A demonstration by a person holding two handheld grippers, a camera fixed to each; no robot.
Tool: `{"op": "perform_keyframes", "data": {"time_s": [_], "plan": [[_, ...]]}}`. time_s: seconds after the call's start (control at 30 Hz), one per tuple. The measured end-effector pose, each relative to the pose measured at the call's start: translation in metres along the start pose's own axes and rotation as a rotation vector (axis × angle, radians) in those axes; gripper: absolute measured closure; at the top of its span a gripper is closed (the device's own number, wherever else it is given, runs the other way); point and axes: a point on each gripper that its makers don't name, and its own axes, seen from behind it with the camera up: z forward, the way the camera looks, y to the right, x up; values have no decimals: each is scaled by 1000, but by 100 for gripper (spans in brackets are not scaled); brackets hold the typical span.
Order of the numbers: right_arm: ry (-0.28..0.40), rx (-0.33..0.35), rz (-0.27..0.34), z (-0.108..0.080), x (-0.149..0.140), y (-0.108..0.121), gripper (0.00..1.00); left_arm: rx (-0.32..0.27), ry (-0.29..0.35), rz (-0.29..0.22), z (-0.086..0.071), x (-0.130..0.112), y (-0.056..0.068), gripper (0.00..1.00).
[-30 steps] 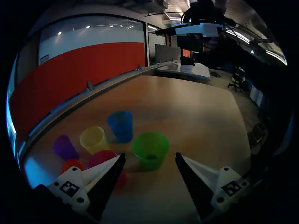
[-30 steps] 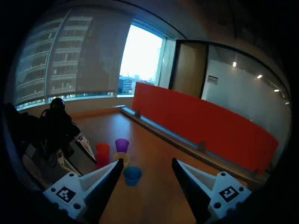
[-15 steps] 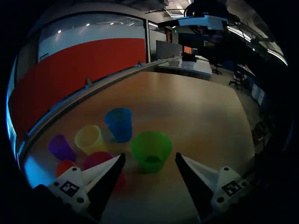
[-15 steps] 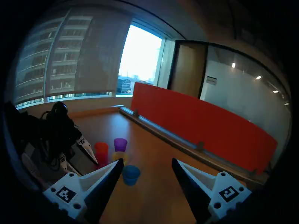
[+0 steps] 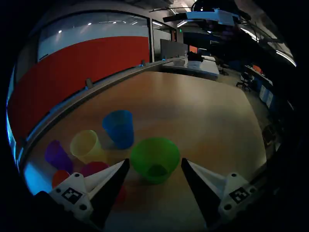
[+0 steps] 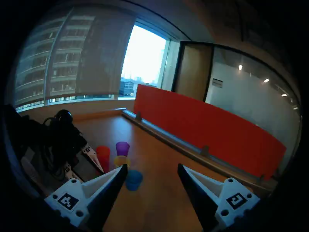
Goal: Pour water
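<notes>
With left gripper [image 5: 154, 159] and right gripper [image 6: 151, 166] both spread wide and empty, the left needed to straddle the green cup [image 5: 150, 152] squarely before closing.

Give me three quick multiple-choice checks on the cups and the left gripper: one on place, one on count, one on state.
1. Which cup is framed between the left gripper's fingers? A. blue B. green C. purple
2. How many cups stand on the wooden table in the left gripper view? A. four B. eight C. six
3. The left gripper is: A. open, empty B. shut on a cup C. shut, empty

Answers:
1 B: the translucent green plastic cup sits in the gap.
2 C: that one plus blue cup, yellow cup, purple cup, pink cup, orange cup.
3 A: its fingers stand wide apart, gripping nothing.
</notes>
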Motion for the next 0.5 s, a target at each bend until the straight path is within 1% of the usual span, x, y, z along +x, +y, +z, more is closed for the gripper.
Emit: {"op": "perform_keyframes", "data": {"time_s": [0.27,0.5], "plan": [[-4,-6,1,-1,0,1,0,-8,-5,2,8,1,0,0],[0,-9,-1,-3,-1,2,0,-1,-8,13,12,2,-2,0]]}}
